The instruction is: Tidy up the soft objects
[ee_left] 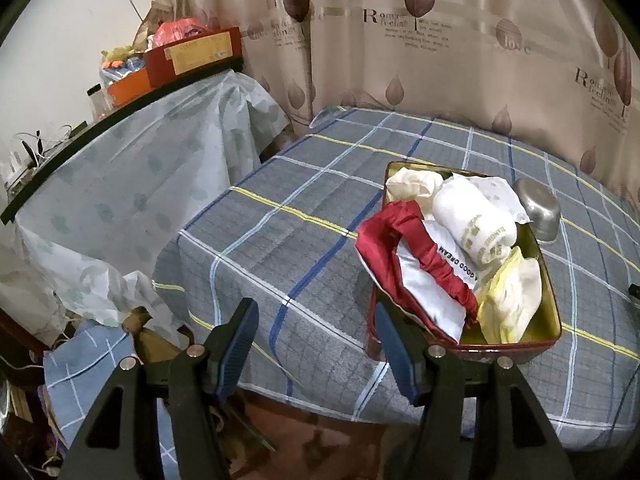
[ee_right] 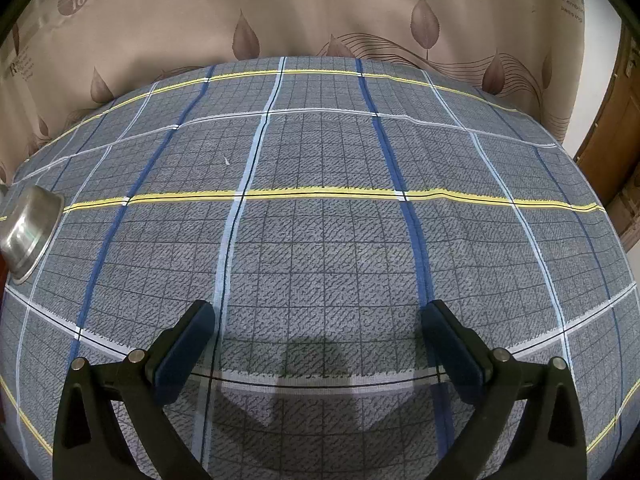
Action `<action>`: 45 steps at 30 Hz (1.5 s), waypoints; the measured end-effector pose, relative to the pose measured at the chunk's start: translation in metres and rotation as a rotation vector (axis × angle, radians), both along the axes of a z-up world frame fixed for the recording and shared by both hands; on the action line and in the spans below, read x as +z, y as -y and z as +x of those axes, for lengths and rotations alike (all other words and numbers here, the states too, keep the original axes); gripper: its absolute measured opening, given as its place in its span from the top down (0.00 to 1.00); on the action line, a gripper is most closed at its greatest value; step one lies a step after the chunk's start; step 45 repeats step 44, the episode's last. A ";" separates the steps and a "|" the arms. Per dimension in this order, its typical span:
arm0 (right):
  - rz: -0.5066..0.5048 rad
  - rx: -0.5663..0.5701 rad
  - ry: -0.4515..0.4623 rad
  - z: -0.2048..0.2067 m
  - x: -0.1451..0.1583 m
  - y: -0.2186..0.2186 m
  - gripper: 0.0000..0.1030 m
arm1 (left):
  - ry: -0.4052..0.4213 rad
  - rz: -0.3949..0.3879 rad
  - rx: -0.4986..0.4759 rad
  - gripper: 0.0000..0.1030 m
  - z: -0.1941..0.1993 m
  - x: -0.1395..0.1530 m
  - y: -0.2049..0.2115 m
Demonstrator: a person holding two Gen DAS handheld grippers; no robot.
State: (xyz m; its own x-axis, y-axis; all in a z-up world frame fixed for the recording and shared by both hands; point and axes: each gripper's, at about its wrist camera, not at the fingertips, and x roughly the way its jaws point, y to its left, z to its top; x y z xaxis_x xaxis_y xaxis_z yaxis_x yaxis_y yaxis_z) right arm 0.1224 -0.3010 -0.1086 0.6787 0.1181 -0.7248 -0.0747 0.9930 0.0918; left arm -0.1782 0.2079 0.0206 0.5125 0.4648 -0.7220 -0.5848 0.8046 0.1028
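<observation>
Beige leaf-print curtains [ee_left: 460,40] close off the far side of a bed covered in a grey plaid sheet [ee_left: 280,240]. At far left, beyond the bed's left edge, you have a side shelf draped with pale plastic sheeting [ee_left: 132,168], carrying a red box [ee_left: 196,54] and an orange box [ee_left: 130,86].

Your left gripper [ee_left: 316,340] hangs over the bed's near left corner; its jaws stand open, with nothing between them. Just right of its right-hand finger sits a rectangular tin [ee_left: 550,304], red outside and gold inside, near the bed's front edge. Inside it, left to right: a dark red cloth [ee_left: 384,240] draped over the tin's left rim, a white printed pouch [ee_left: 432,296] under it, a cream bundle [ee_left: 412,186] at the far end, a rolled white towel [ee_left: 472,220], and a pale yellow bundle [ee_left: 510,296] at the near right. A small steel bowl [ee_left: 538,208] rests upside down on the sheet, just beyond the tin's far right corner.

Your right gripper [ee_right: 319,340] hangs over bare sheet right of that bowl, which is seen there at the left border. Its jaws are likewise open and empty.
</observation>
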 end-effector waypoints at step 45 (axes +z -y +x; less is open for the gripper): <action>0.109 0.492 0.588 -0.307 0.132 -0.233 0.00 | 0.159 -0.046 -0.085 0.37 -0.032 0.033 0.009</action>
